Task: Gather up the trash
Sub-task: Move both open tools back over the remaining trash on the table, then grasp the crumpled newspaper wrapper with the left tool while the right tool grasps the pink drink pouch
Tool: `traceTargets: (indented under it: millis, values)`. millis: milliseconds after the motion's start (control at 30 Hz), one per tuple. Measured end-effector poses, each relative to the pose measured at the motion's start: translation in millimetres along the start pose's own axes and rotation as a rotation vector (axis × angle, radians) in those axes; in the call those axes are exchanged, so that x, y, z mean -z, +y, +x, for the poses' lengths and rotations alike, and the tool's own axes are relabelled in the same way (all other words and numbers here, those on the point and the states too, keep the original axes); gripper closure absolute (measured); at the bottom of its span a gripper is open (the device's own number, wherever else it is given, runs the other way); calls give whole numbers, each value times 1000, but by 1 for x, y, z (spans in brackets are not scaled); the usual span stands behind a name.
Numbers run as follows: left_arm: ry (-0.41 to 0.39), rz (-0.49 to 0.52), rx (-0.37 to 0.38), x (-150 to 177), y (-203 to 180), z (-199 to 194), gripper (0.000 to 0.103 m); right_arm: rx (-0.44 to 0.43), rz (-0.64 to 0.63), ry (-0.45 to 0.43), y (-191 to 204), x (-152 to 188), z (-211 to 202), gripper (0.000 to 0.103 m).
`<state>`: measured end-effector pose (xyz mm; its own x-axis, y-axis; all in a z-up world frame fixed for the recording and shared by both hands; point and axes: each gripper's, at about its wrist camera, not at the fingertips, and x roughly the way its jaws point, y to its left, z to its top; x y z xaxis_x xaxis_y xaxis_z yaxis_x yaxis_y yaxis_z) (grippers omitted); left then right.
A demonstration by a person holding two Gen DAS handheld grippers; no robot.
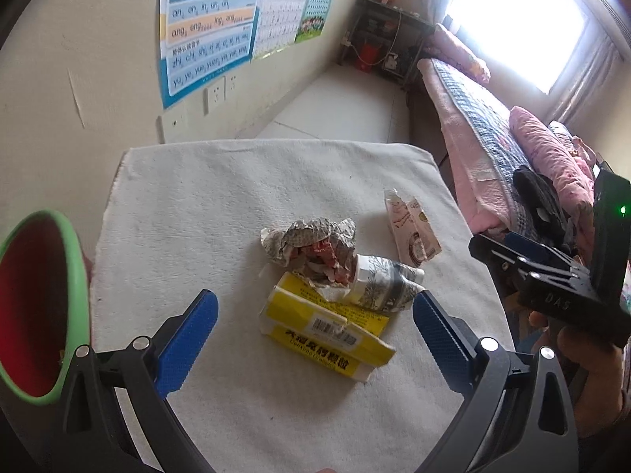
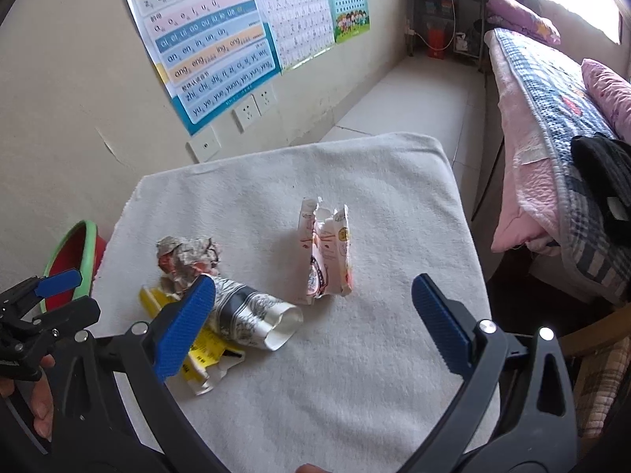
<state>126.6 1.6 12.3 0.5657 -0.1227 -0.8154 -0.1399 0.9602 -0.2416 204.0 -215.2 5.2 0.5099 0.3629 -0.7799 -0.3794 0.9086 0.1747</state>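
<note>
Left wrist view: my left hand-held gripper gapes wide, empty, above the yellow carton, whose long axis runs diagonally between its fingers.

Both wrist cameras look down from close above the white-clothed table, facing the poster wall at 11 o'clock; both share the crumpled newspaper mid-table.

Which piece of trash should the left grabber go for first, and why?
Probably lower the left gripper onto the yellow box. Its jaws are open and empty, with the box lying right between them on the white cloth. The green-rimmed bin waits close on that side. The crumpled paper and paper cup overlap the box, so it should grip gently.
</note>
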Motion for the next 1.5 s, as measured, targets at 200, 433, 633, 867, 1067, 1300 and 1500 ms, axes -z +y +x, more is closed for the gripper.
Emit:
traceTargets:
  millis: [200,433,633,867,1067,1300,1500]
  values:
    - [46,-15,0,-14,3,28,8,5,19,39,-5,-5,24,5]
    - [85,-29,29,-29,-1,60,8,20,28,71,-11,-11,45,5]
    - [122,-50,32,-36,3,85,8,16,28,97,-8,-14,60,5]
    - [164,-75,27,-40,6,106,19,35,37,139,-9,-12,82,23]
    - [207,-40,11,-38,-1,121,39,36,30,185,-9,-7,99,44]
    - [194,3,17,-37,-5,120,57,25,-6,194,-4,-5,100,72]
    - [149,-7,-1,-40,0,107,60,25,18,149,-11,-10,85,72]
